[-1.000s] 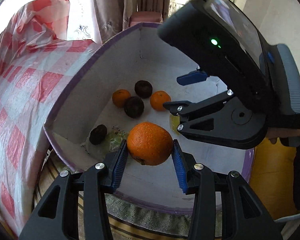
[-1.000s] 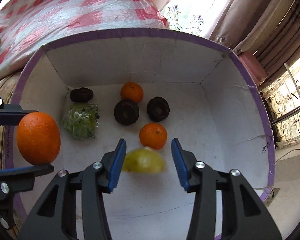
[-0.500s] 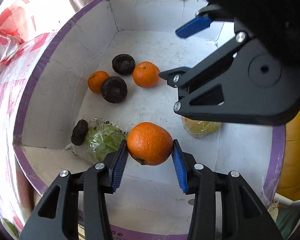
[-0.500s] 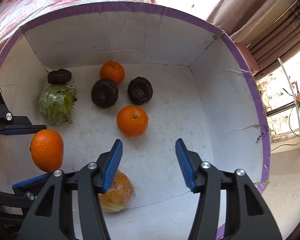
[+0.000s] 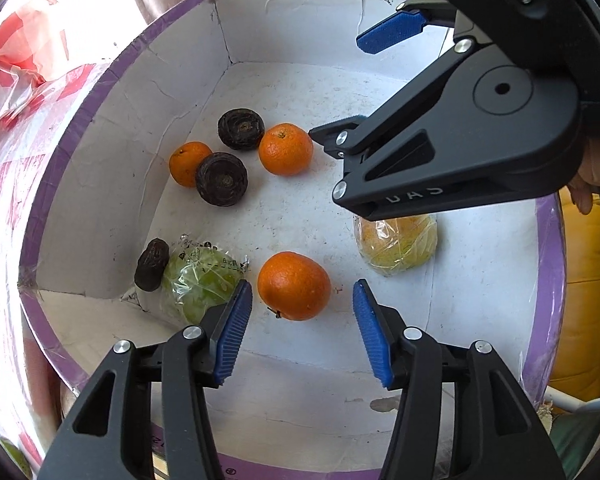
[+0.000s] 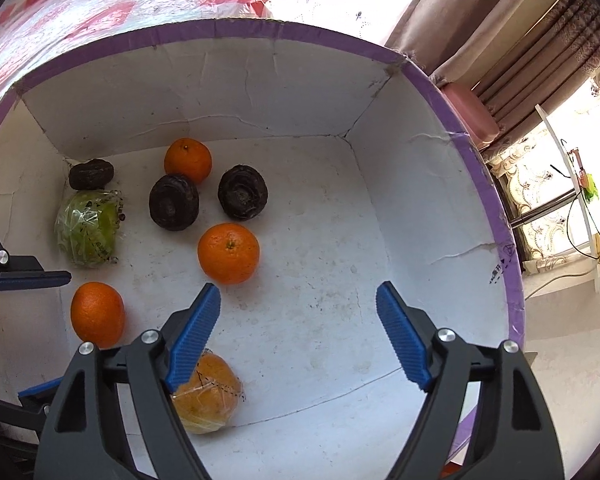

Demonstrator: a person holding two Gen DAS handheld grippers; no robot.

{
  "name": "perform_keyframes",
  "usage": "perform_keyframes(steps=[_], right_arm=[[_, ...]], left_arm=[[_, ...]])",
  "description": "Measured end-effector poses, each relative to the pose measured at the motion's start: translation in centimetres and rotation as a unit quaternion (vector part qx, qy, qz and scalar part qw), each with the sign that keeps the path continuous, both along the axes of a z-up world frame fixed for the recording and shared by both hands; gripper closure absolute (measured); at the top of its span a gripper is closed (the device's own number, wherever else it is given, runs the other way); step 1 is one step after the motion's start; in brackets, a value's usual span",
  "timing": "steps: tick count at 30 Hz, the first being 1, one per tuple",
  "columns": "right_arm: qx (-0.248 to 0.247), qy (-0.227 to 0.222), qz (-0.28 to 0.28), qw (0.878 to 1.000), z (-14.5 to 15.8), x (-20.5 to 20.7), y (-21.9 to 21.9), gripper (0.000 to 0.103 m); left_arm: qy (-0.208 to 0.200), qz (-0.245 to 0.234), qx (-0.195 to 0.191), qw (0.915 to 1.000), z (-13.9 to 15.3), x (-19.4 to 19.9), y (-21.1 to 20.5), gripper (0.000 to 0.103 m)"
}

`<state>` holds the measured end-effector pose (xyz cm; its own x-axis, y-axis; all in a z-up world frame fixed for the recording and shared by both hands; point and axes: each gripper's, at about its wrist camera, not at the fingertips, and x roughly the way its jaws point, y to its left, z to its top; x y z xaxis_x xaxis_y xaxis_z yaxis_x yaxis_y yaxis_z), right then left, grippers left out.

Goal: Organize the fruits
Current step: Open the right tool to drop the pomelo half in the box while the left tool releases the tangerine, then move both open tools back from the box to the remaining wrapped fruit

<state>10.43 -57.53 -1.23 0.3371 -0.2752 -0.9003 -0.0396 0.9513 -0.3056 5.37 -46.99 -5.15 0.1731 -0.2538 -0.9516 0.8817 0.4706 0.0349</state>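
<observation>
A white box with a purple rim [image 5: 80,120] [image 6: 300,28] holds the fruit. My left gripper [image 5: 302,286] reaches down into it and its jaws are opening. A large orange [image 5: 294,286] [image 6: 97,312] lies on the box floor between the pads, with a gap on each side. My right gripper [image 6: 298,292] [image 5: 336,88] hangs over the box, its jaws opening with nothing between them. A yellow-orange fruit in plastic wrap [image 6: 206,396] [image 5: 396,244] lies on the floor under its left finger.
Also in the box are two smaller oranges [image 5: 286,149] [image 5: 186,162], three dark wrinkled fruits [image 5: 241,128] [image 5: 221,178] [image 5: 152,258] and a wrapped green fruit [image 5: 200,280]. A red-checked plastic sheet [image 6: 80,20] lies beyond the box; curtains [image 6: 500,40] hang behind.
My left gripper sank into the box and let go of the large orange. My right gripper dropped the wrapped fruit and spread wider.
</observation>
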Motion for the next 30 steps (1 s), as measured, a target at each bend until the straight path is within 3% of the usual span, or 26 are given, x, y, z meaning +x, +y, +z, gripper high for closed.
perform_keyframes(steps=[2,6,13,16,24,30], right_arm=[[-0.003,0.001,-0.001,1.0,-0.2,0.1,0.0,0.022],[-0.003,0.005,0.001,1.0,-0.3,-0.1,0.3,0.022],[0.002,-0.02,-0.001,1.0,1.5,-0.2,1.1,0.022],[0.007,-0.047,-0.008,0.999,2.7,-0.2,1.2,0.016],[0.046,-0.114,-0.016,0.992,6.1,0.0,2.2,0.014],[0.118,-0.156,-0.012,0.981,8.4,0.0,4.2,0.009]], left_arm=[[0.002,0.0,-0.011,0.9999,0.3,-0.1,0.4,0.047],[-0.005,0.007,-0.046,0.9989,2.2,-0.1,1.4,0.03],[-0.016,0.048,-0.107,0.993,4.5,0.6,4.2,0.019],[-0.02,0.074,-0.132,0.9883,5.6,1.2,5.6,0.017],[-0.051,0.143,-0.205,0.9669,9.6,2.1,9.0,0.016],[-0.084,0.217,-0.232,0.9444,10.8,3.4,13.5,0.016]])
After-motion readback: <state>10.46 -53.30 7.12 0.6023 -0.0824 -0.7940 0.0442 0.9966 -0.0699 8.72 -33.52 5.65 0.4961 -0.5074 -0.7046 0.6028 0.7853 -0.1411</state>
